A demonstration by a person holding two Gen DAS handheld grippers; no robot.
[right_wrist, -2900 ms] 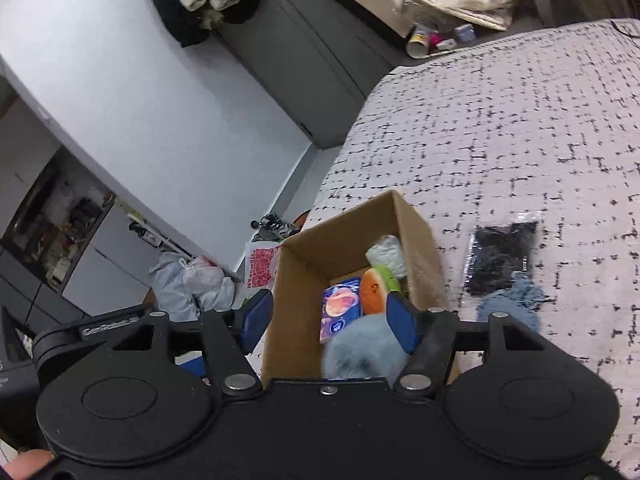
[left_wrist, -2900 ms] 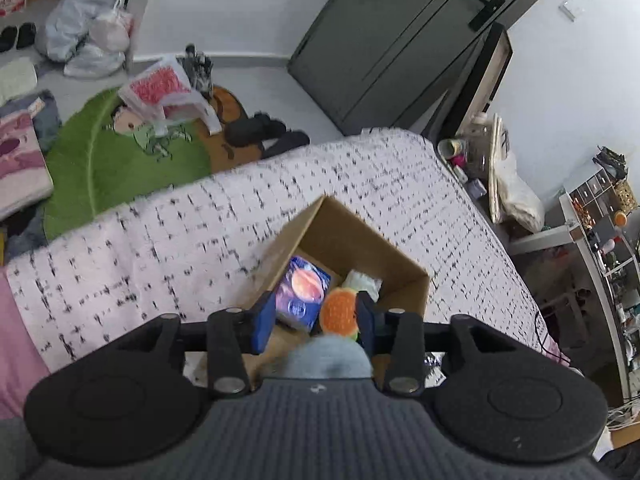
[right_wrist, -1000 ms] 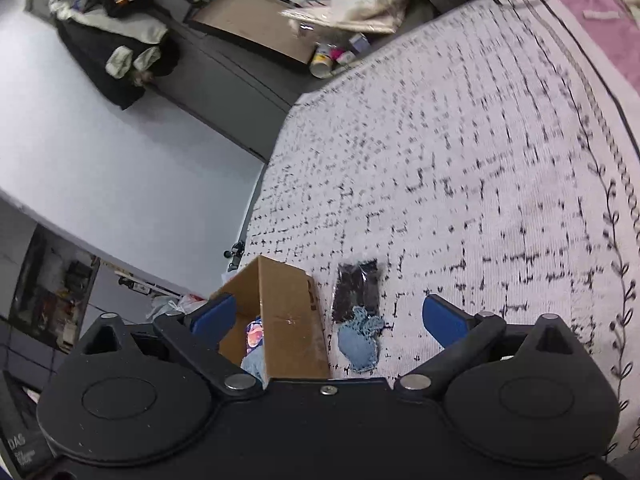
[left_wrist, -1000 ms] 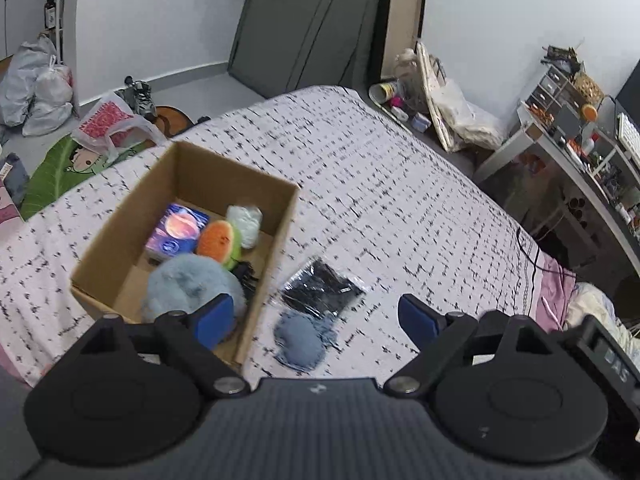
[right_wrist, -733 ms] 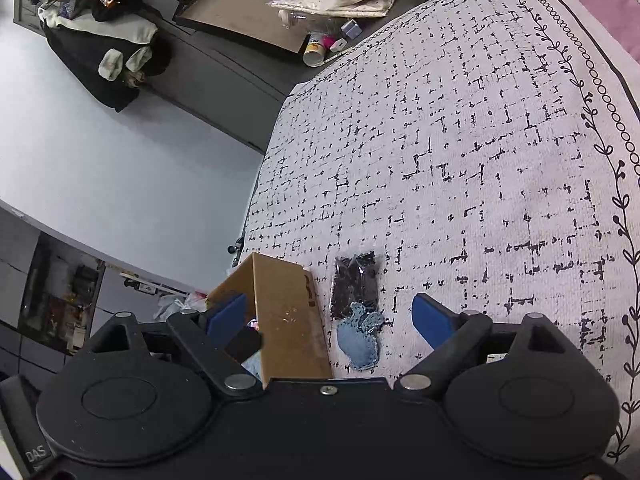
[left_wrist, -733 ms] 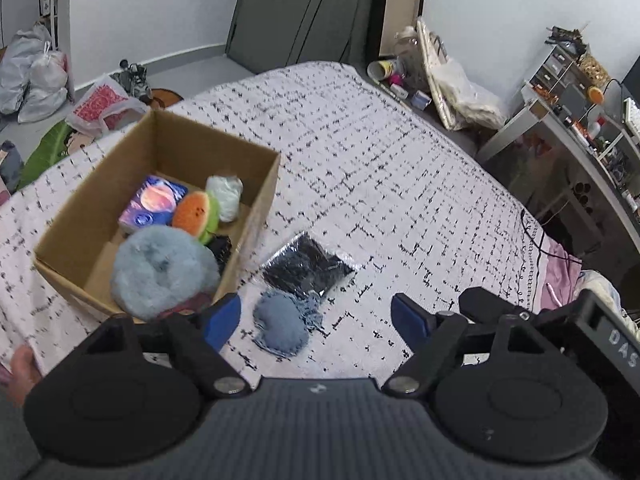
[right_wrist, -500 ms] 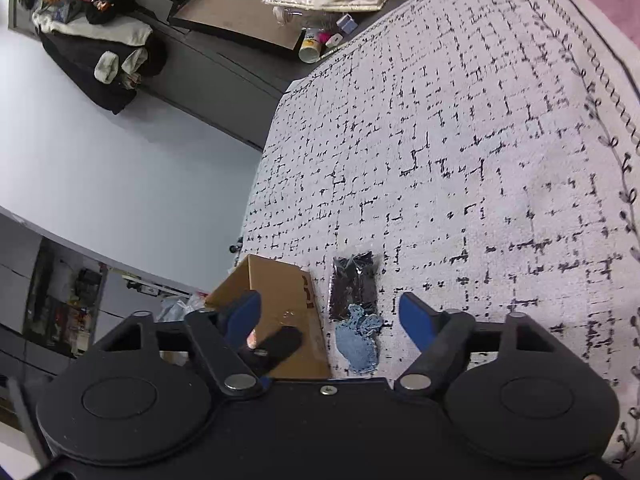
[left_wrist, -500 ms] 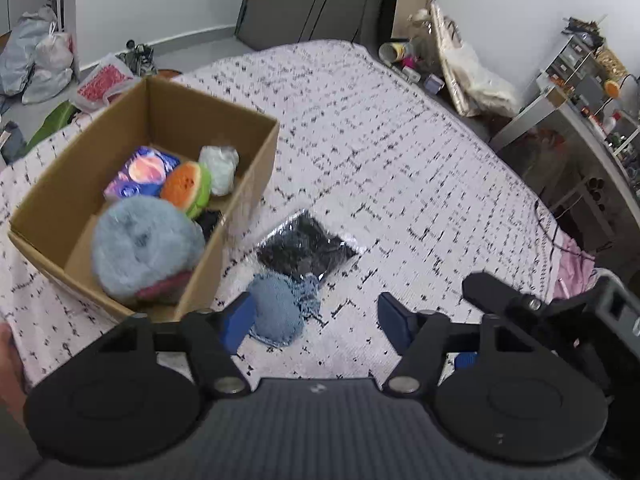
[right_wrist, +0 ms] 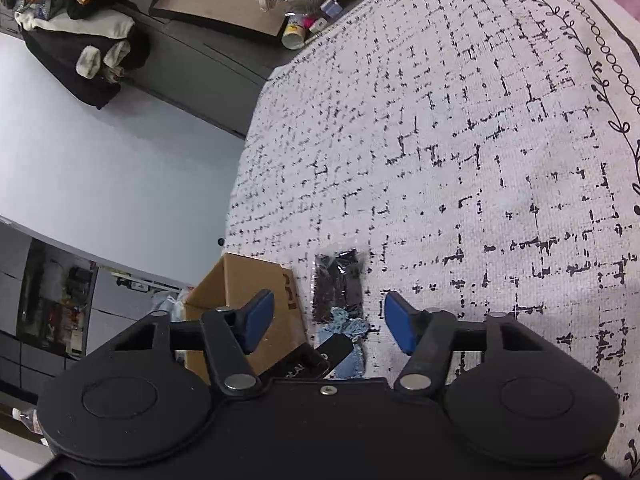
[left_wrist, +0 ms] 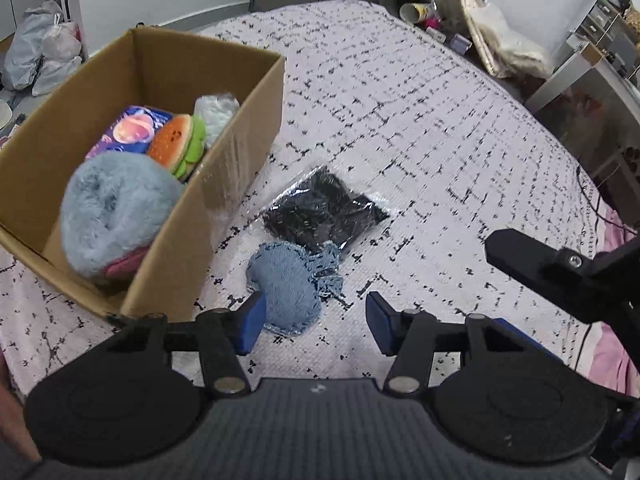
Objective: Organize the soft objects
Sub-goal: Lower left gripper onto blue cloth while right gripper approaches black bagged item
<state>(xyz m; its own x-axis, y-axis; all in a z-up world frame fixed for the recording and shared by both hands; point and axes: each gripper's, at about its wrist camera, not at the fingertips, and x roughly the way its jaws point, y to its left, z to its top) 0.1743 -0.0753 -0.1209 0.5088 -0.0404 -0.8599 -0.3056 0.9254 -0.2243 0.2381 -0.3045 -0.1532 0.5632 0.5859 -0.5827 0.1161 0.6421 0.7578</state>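
Note:
A cardboard box stands on the bed at the left. It holds a fluffy blue plush, a watermelon-slice toy, a purple packet and a pale bundle. A blue knitted cloth lies on the bedspread beside the box, touching a black item in a clear bag. My left gripper is open and empty, just above the blue cloth. My right gripper is open and empty, above the cloth and the bag; the box is to its left.
The patterned bedspread stretches away to the right and back. The right gripper's body reaches in at the right. Dark wardrobes, bags on the floor and a desk surround the bed.
The left gripper let go of the fluffy plush into the box, then opened and moved right and down over the blue cloth. The right gripper drew back from the box and stayed open.

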